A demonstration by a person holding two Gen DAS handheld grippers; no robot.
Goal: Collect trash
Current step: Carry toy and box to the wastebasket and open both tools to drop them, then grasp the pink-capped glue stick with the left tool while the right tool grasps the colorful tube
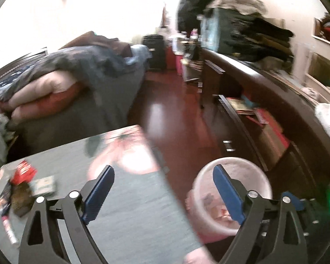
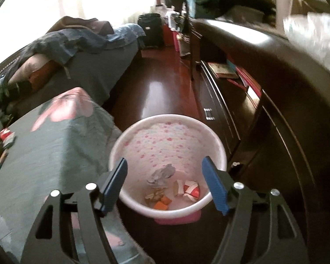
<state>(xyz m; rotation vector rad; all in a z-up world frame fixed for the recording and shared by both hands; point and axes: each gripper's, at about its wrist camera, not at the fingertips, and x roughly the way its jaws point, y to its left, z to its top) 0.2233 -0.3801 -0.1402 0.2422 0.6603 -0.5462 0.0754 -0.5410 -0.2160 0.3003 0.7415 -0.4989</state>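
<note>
Crumpled wrappers and paper scraps (image 2: 165, 189) lie in the round white floral-lined waste bin (image 2: 217, 145) on the dark red floor. The right gripper (image 2: 168, 187) hovers above it, jaws wide, empty. The left gripper (image 1: 165, 194), jaws wide, hangs over the teal cloth-covered table (image 1: 129, 209), where more wrappers (image 1: 22, 184) lie.

Glossy wood floor (image 2: 165, 92), smooth plastic bin (image 2: 129, 140), matt cloth table cover (image 2: 55, 154).

No text can be read: the red-and-white wrapper (image 1: 23, 169) at nine o'clock on the grey cloth-covered surface (image 1: 125, 209) bears white print, blurred beyond reading.
</note>
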